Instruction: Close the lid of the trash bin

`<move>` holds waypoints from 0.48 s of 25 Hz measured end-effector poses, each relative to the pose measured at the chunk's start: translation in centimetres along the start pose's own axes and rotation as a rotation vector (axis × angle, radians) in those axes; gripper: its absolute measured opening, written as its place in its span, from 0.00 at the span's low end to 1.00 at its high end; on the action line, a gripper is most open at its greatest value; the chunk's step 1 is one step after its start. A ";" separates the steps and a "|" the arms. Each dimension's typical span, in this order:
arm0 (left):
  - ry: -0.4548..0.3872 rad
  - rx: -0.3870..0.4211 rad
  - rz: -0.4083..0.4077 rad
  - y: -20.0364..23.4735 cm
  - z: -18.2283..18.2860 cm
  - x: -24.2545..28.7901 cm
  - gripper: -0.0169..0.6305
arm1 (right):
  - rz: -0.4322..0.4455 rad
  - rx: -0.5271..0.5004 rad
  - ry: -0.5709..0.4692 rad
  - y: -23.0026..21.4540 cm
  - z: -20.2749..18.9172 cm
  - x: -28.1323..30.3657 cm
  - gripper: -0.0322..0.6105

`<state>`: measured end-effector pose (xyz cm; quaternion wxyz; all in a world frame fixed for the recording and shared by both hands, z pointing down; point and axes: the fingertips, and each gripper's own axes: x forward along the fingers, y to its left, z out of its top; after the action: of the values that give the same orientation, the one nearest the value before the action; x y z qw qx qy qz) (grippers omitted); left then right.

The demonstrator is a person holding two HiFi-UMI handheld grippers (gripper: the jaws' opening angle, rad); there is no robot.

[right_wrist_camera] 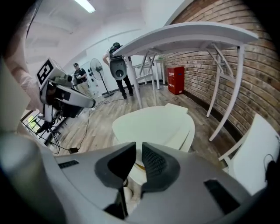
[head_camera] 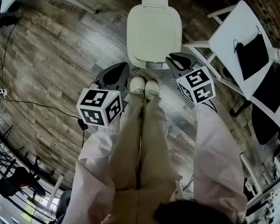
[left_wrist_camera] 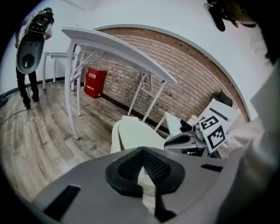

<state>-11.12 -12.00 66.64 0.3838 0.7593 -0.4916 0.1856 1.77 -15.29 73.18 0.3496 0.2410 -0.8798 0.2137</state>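
**Cream bin [head_camera: 154, 32] dead ahead, between my tongs**

Head view: smooth plastic, a rounded oblong, the bin stands on the plank floor [head_camera: 53, 56] just beyond my shoes [head_camera: 145, 86]. Its long axis runs straight away from me, with the hinge block at the far end. The lid [head_camera: 153, 27] looks flat on the body from above. My right tongs [head_camera: 175, 59] hang at the near right corner, almost over the rim. My left tongs [head_camera: 123, 68] sit further back, beside my left shoe. So the right hand is the nearer one, and any press should go forward and down.

Left gripper view: my left tongs [left_wrist_camera: 141, 151] are clenched, ribbed black tips meeting in a point, with nothing between them. The bin [left_wrist_camera: 131, 133] lies ahead and slightly left, with brick wall [left_wrist_camera: 183, 74] behind it.

Right gripper view: my right tongs [right_wrist_camera: 139, 146] are released, with a narrow slit between the pads and nothing gripped. The lid [right_wrist_camera: 153, 124] spreads just beyond and below them. A seam shows along its right edge, and through this warped lens I can't say whether the lid is fully seated or slightly raised.
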 end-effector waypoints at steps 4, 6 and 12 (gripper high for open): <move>0.012 0.006 -0.006 0.6 -0.7 0.9 0.01 | -0.040 -0.015 0.024 -0.1 -1.1 1.3 0.06; 0.018 0.008 -0.009 0.8 -1.0 1.3 0.01 | -0.055 -0.003 0.033 -0.2 -1.7 1.8 0.06; 0.026 0.000 -0.016 1.1 -1.9 2.4 0.01 | -0.073 0.003 0.052 -0.3 -2.8 2.7 0.06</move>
<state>-10.87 -12.24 69.85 0.3918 0.7606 -0.4806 0.1925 1.68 -14.74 77.03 0.3795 0.2679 -0.8606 0.2086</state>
